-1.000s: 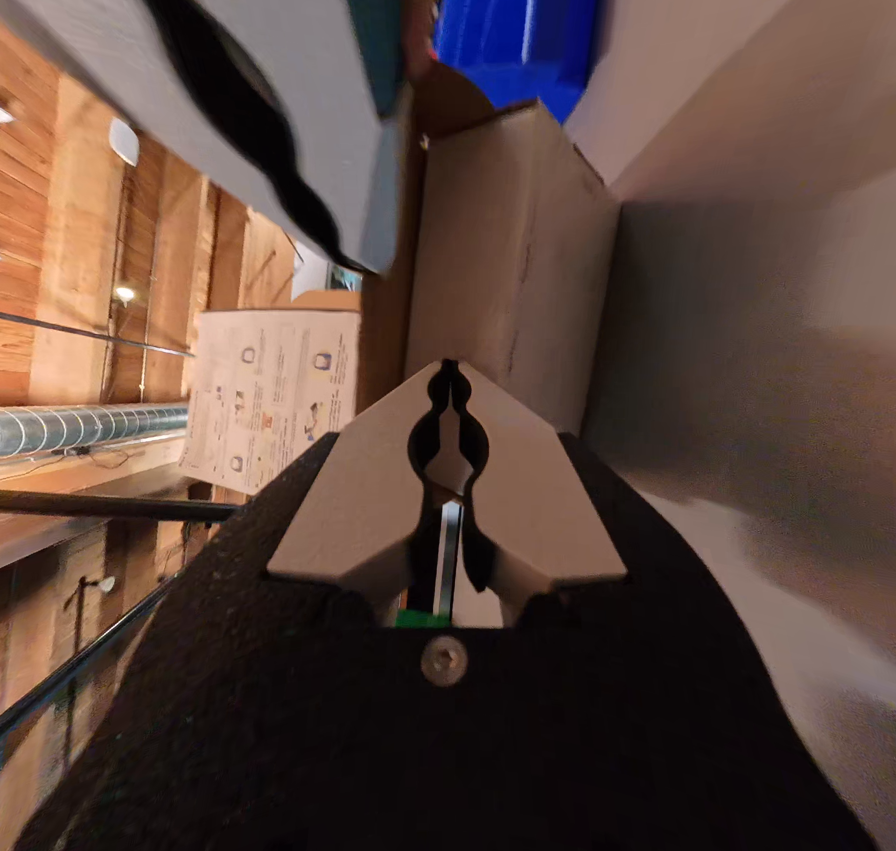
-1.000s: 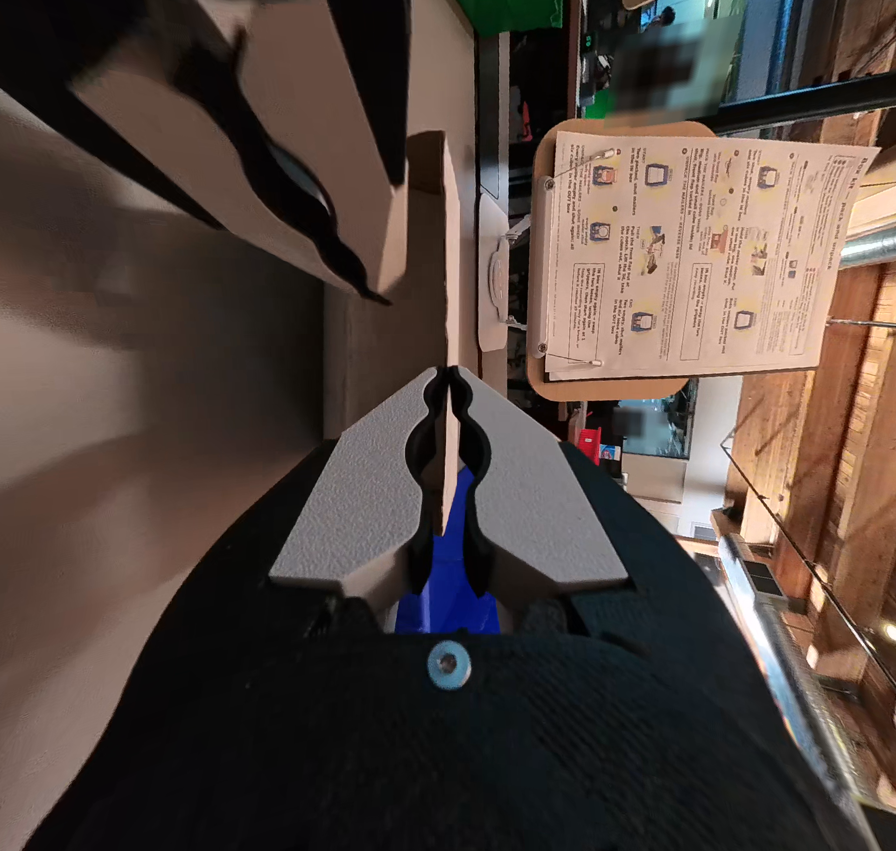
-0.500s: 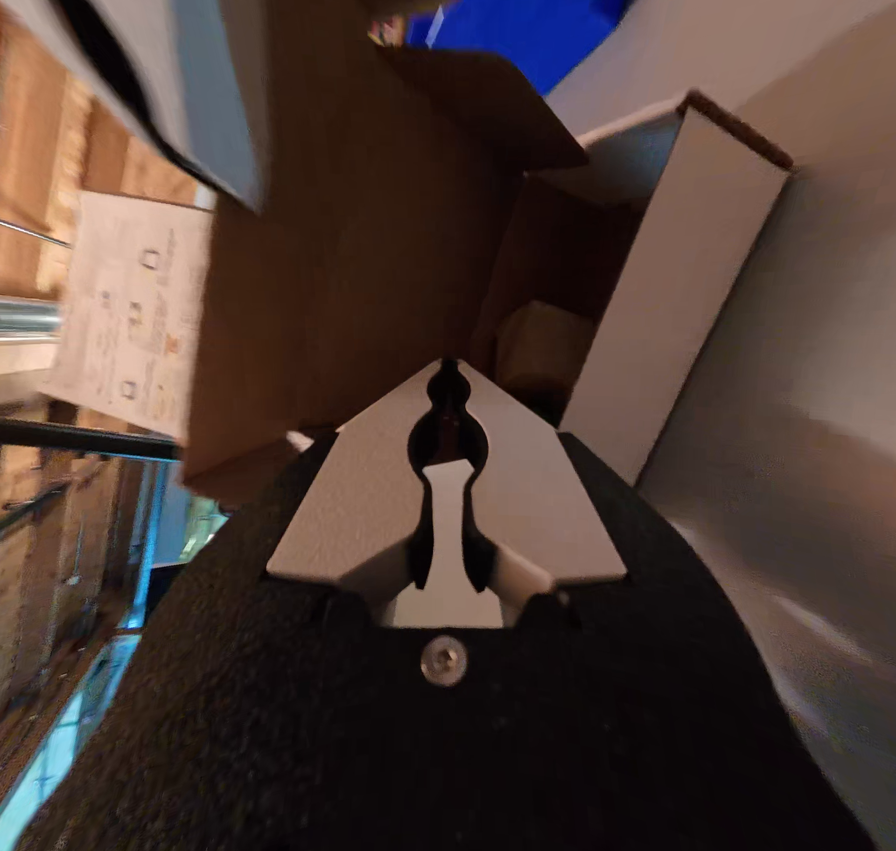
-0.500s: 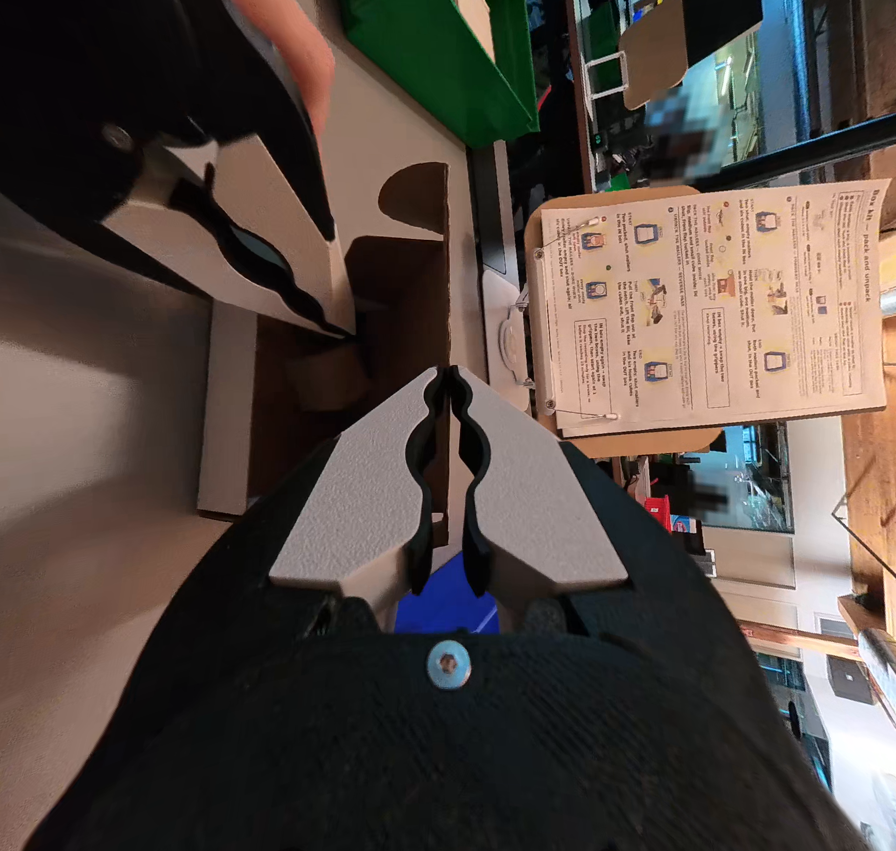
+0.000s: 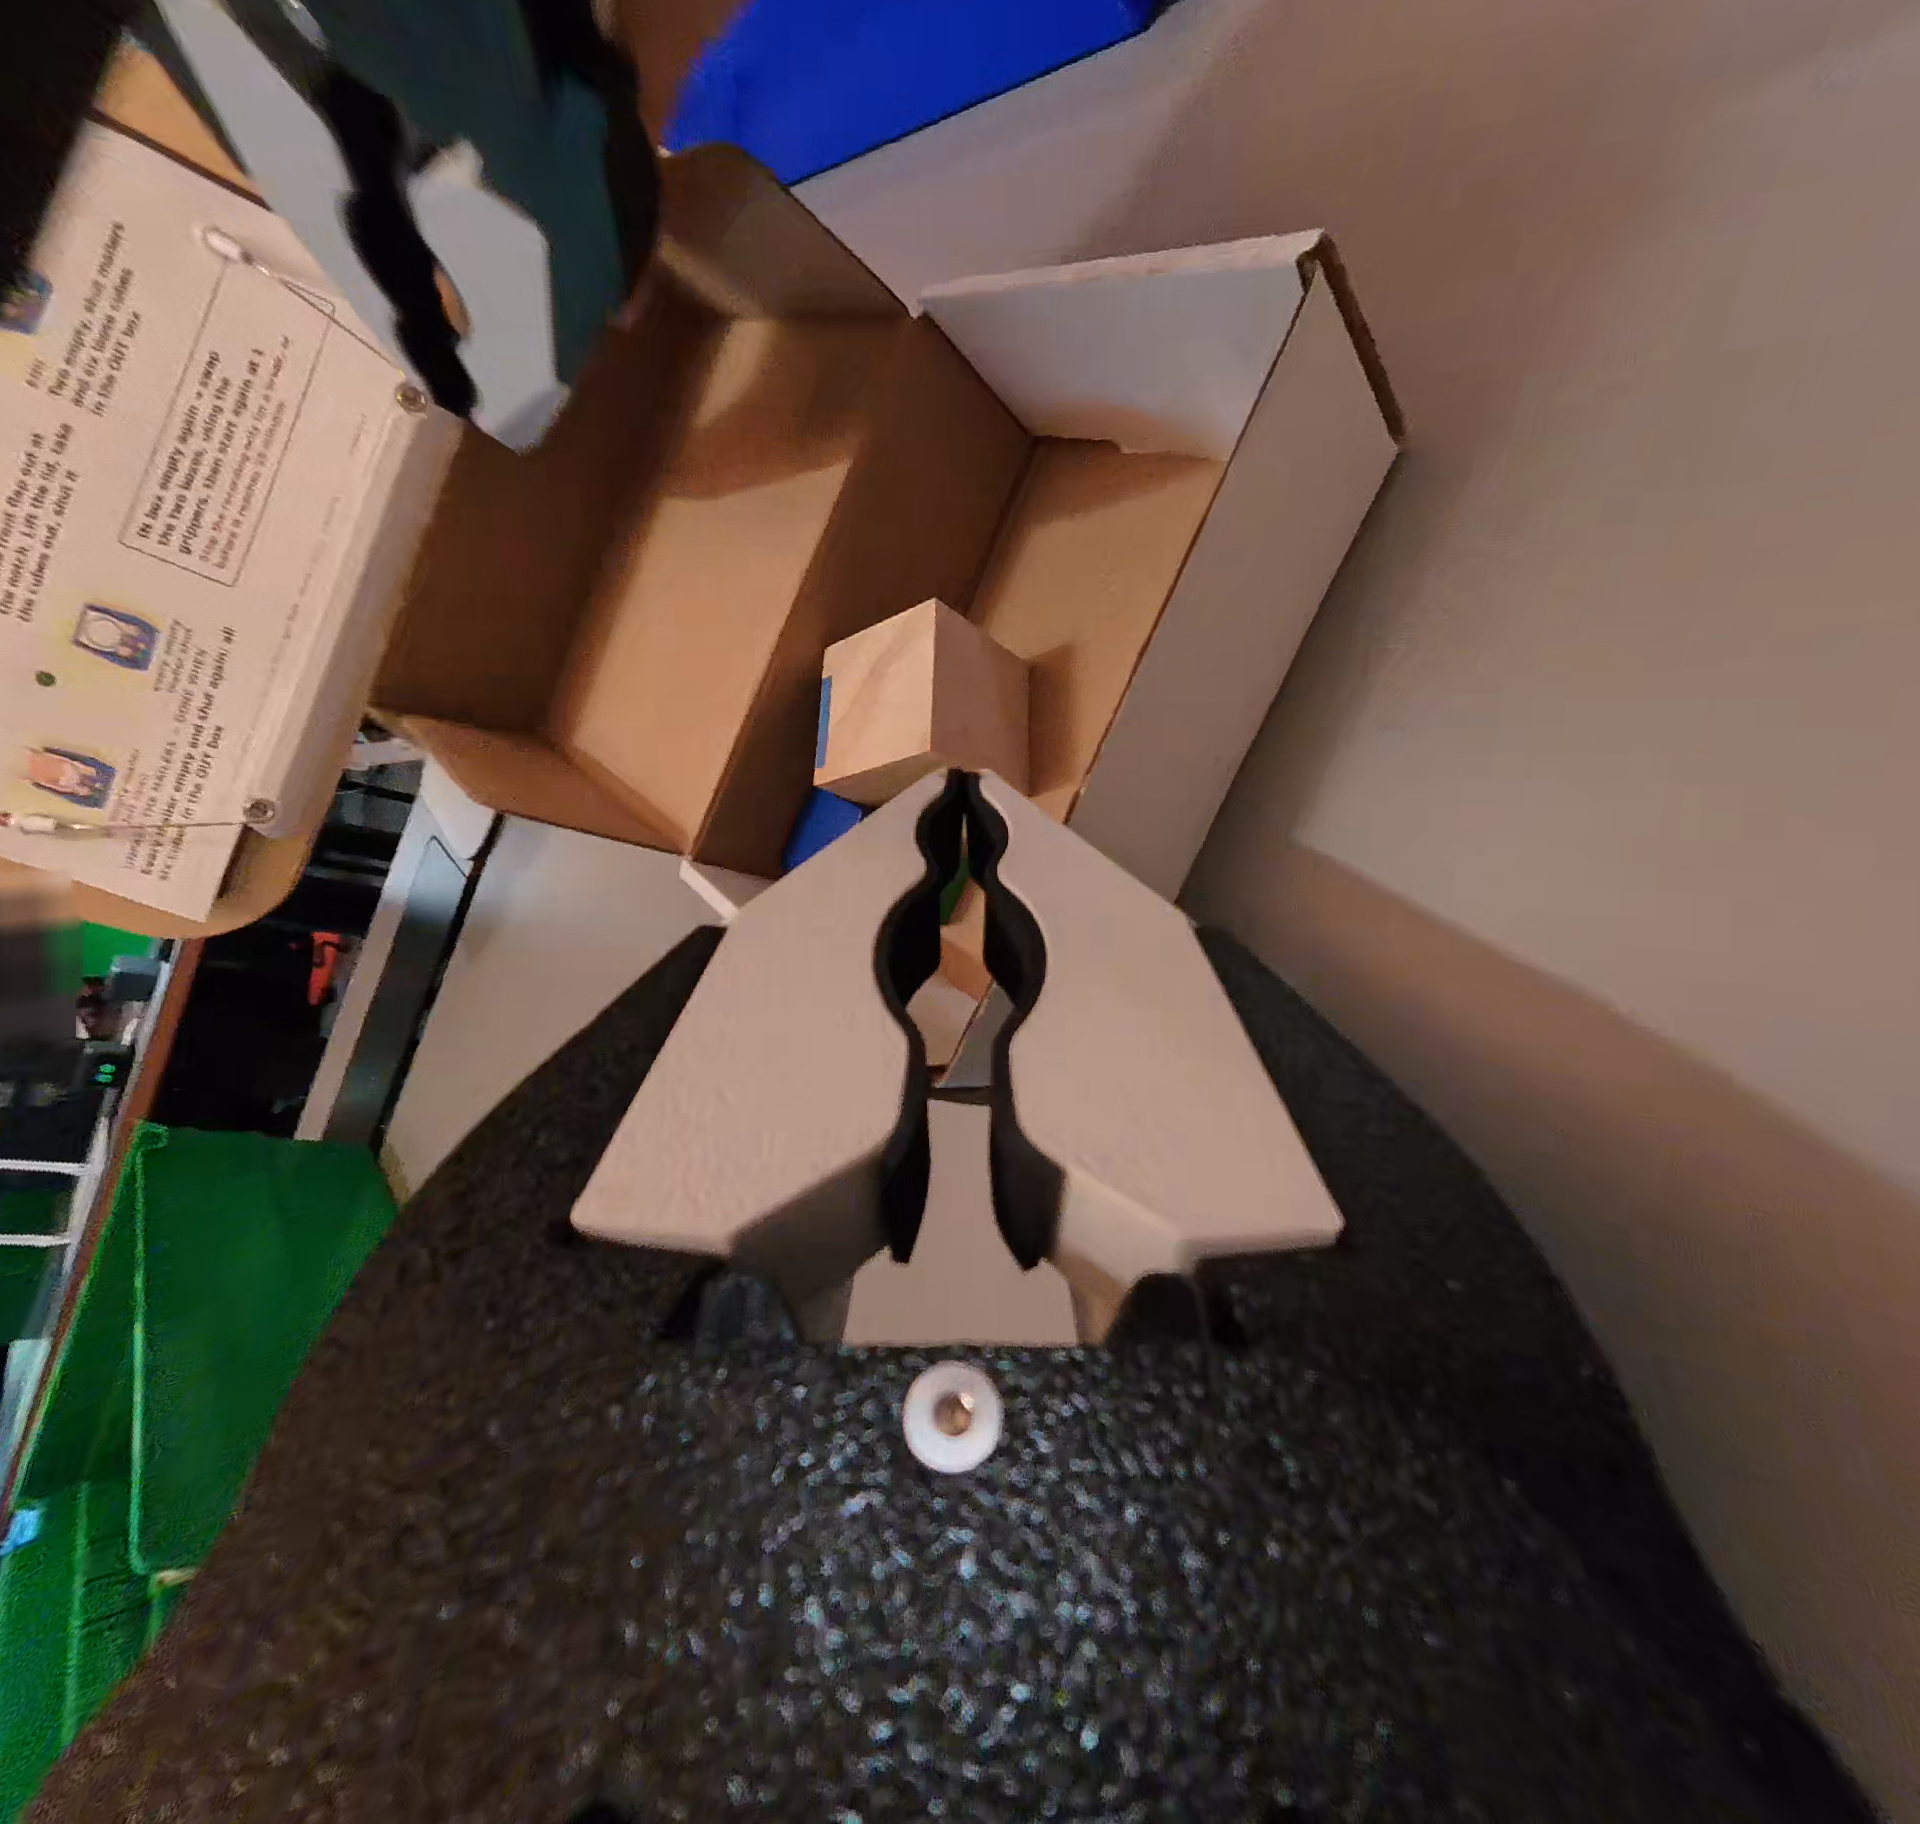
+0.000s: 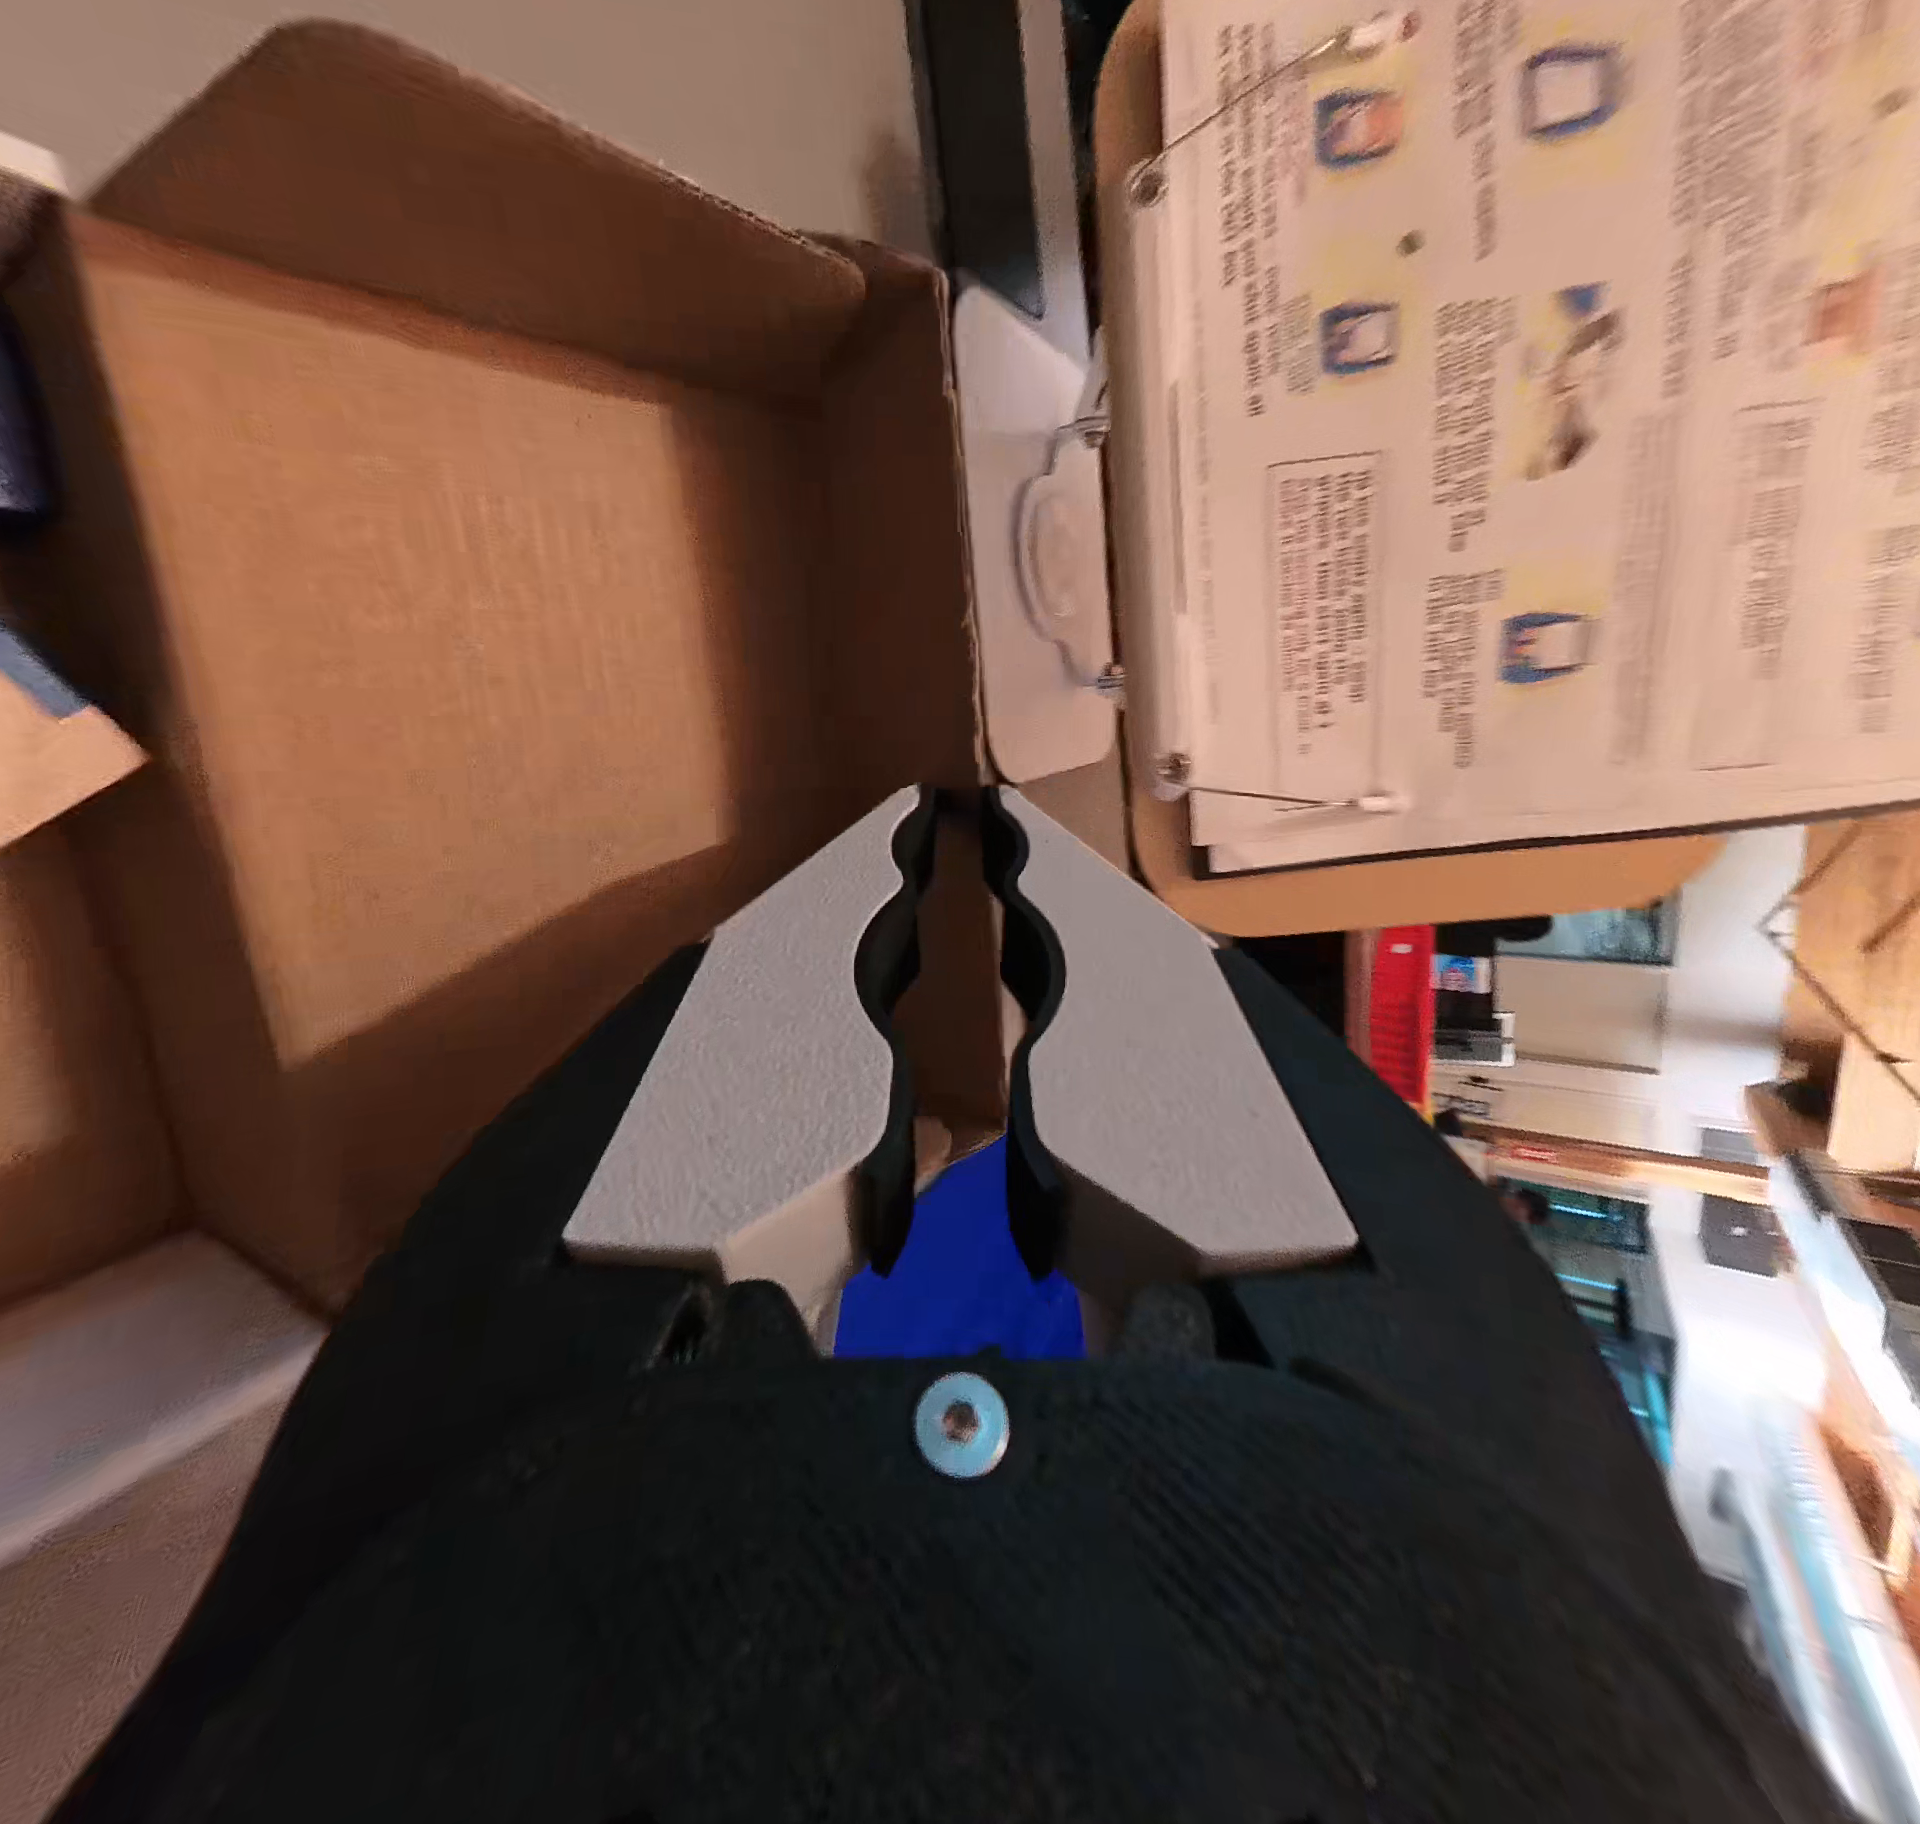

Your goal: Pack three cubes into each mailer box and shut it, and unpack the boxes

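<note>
Table (image 5: 1662, 631); cube (image 5: 925, 704) just beyond left gripper (image 5: 961, 787).

The mailer box (image 5: 1226, 569) — white outside, brown inside — is seen lying open, its lid (image 6: 436, 590) folded back; a wooden cube (image 5: 925, 704) with a blue-marked face rests inside.

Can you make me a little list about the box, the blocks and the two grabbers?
box: mailer box, white outside, brown inside, open
lid: lid swung up
blocks: wooden cube inside the box; others partly hidden behind the grabber
left grabber: left gripper, shut, holds nothing, tips near the cube
right grabber: right gripper, pinching the lid's edge flap
nearby: instruction sheet on a clipboard
</note>
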